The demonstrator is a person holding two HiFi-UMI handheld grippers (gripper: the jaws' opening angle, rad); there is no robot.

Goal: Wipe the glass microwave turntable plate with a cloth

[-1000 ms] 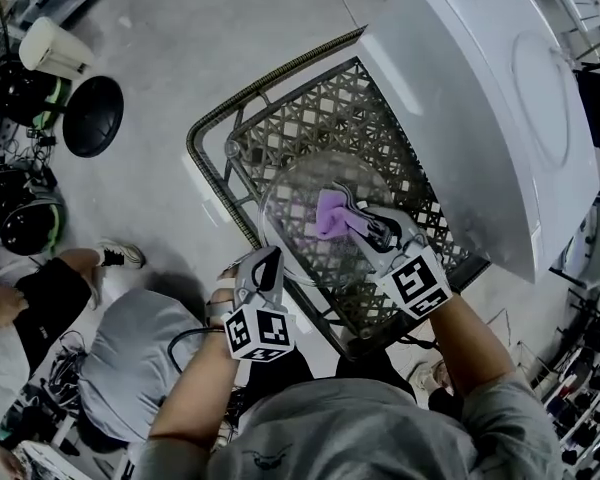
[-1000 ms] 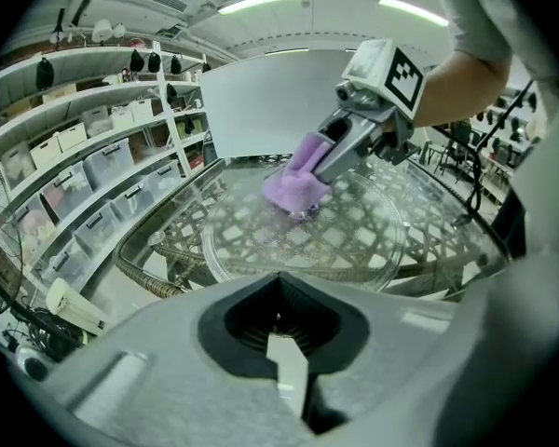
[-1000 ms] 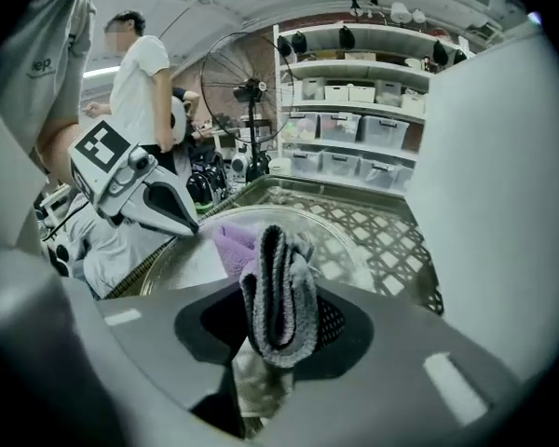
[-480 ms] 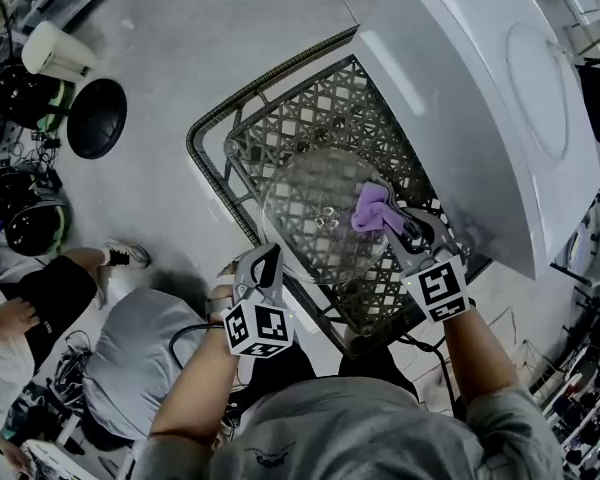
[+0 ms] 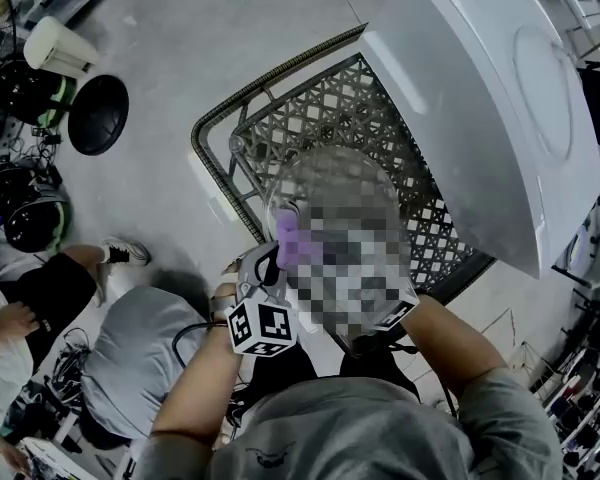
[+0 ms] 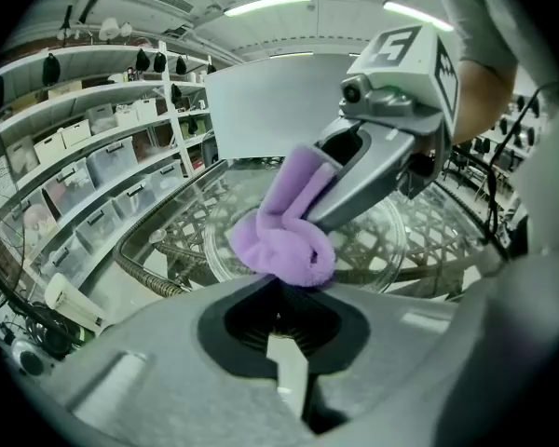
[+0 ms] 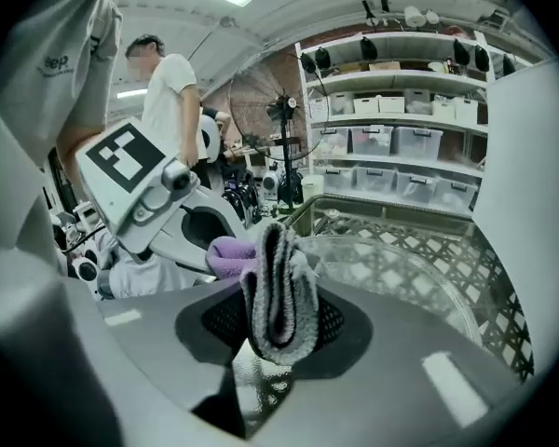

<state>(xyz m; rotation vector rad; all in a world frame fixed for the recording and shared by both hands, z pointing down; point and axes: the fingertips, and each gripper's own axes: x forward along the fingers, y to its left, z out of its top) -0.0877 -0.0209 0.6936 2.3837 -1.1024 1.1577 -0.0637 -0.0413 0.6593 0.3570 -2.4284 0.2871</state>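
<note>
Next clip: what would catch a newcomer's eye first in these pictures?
The purple cloth, pinched in the right gripper, sits at the near edge of the glass plate, close in front of the left gripper. The plate lies on a dark wire basket at the middle of the head view. A big white appliance is beside it at upper right.

Person's wear: a grey short-sleeved T-shirt (image 5: pixel 360 428) with a small dark emblem (image 5: pixel 265 458) at the chest. Tools: left gripper (image 5: pixel 263 263) and right gripper (image 6: pixel 324 177), both pale grey moulded shells with black jaw recesses, each bearing a white marker cube (image 5: pixel 260 328) printed with black squares. A thin black cable (image 5: pixel 185 338) runs beside the left forearm.
</note>
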